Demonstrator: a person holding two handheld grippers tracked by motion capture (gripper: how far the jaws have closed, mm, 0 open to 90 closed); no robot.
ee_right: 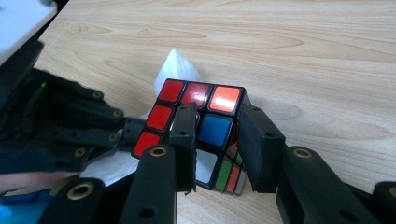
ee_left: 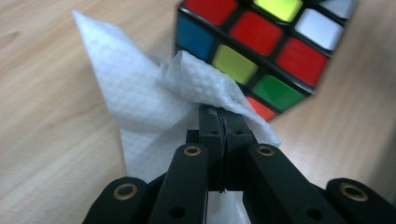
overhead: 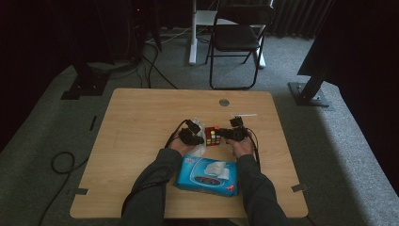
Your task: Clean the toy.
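blue wipes pack (overhead: 207, 175), label unreadable, puzzle cube (overhead: 212, 135)

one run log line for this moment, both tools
left tool: shut on wipe, against cube | right tool: shut on cube | wipe pack: near edge

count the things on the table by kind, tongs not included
rubik's cube: 1
white wipe, loose, pinched in the left tongs: 1
blue pack of wet wipes: 1
thin white strip near the far edge: 1
total: 4
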